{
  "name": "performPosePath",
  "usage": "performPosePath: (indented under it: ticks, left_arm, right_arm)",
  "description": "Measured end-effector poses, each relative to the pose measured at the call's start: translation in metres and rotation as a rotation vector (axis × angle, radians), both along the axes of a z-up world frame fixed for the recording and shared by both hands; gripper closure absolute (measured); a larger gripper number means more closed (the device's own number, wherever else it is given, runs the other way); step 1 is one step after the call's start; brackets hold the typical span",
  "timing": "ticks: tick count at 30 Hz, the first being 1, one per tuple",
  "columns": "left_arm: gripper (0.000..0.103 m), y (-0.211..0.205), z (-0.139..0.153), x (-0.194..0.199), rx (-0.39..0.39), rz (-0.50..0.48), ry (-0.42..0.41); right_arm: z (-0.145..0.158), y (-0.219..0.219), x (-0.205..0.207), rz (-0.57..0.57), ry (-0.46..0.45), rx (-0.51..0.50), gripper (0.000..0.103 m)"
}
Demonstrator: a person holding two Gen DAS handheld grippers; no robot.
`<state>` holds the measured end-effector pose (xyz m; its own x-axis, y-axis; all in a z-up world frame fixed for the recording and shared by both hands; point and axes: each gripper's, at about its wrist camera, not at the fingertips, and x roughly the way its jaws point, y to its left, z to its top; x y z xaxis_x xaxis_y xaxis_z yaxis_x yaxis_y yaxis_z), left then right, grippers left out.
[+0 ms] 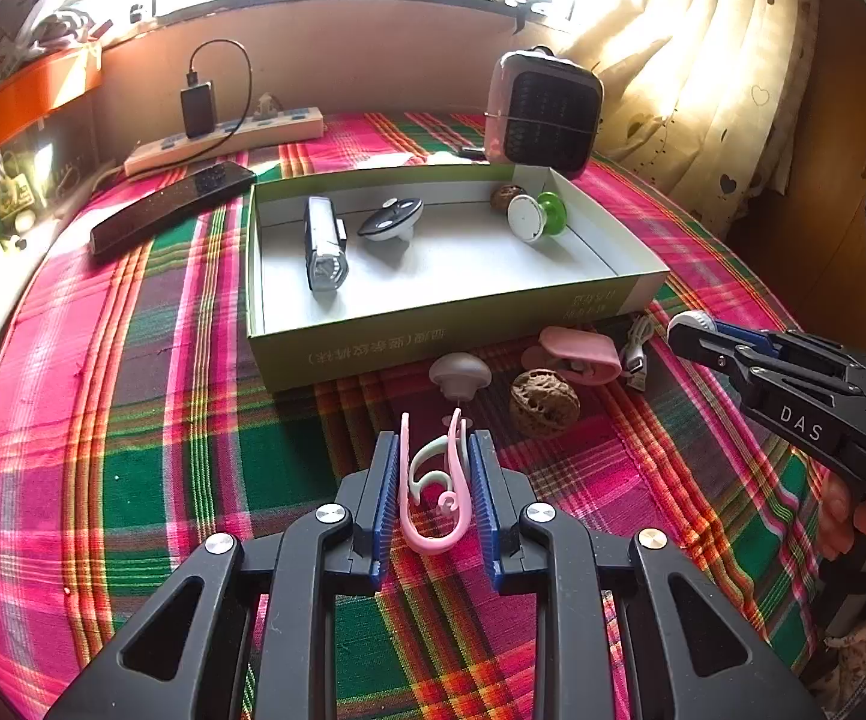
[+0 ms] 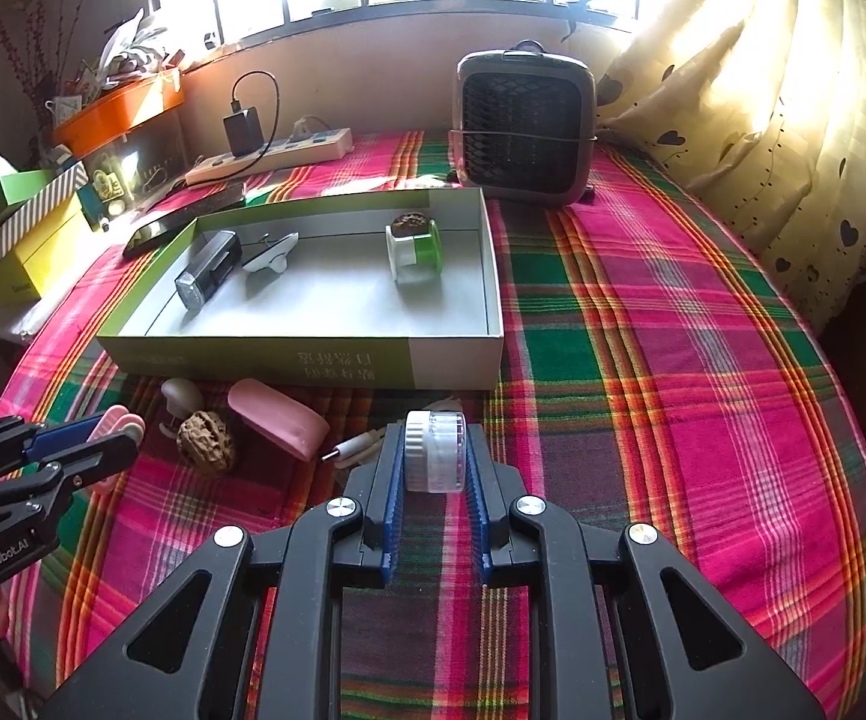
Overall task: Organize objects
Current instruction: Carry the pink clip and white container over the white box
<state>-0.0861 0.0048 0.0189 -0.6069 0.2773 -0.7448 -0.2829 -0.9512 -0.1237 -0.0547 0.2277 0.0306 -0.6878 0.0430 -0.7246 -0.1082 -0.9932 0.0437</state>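
1. Table w/ plaid cloth (image 2: 673, 330): the work surface; the loose bits sit along the near side of the box, prob. staged there for sorting.
2. Fan heater (image 2: 526, 126): stands at the back, just behind the box, not part of the job by the look of it.
3. Box (image 1: 408, 342): open, shallow, green-sided, the likely home for the small stuff. Already inside: a bike light (image 1: 324, 249), a black-and-white cap thing (image 1: 390, 219), a green-and-white spool (image 1: 538, 216) and a walnut (image 1: 506, 197) in the far corner (half hidden behind the spool).
4. Left gripper (image 1: 436, 480): clenched on pink and white ear hooks (image 1: 433, 480), held above the cloth, near the box, prob. ready to carry over.
5. Right gripper (image 2: 436, 456): clenched on a small clear jar w/ white lid (image 2: 436, 450), also short of the box.
6. Still out on the cloth: pink case (image 2: 279, 423), second walnut (image 2: 206, 441), white knob (image 1: 460, 375), white cable (image 2: 360, 447) (its far end runs under the gripper, can't trace it).
7. Hard to make out: print on the box side; window glare washes out the sill.
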Motion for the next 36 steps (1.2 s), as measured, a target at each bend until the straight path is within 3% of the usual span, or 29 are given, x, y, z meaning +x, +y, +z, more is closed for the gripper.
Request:
performPosePath:
  ticks: [18, 36]
  left_arm:
    - [0.082, 0.001, 0.021, -0.012, 0.009, 0.008, 0.036]
    - [0.082, 0.003, 0.032, -0.049, 0.018, 0.02, 0.048]
  right_arm:
    - [0.019, -0.002, -0.013, 0.056, 0.038, -0.033, 0.083]
    - [0.033, -0.011, -0.072, 0.162, 0.046, -0.015, 0.083]
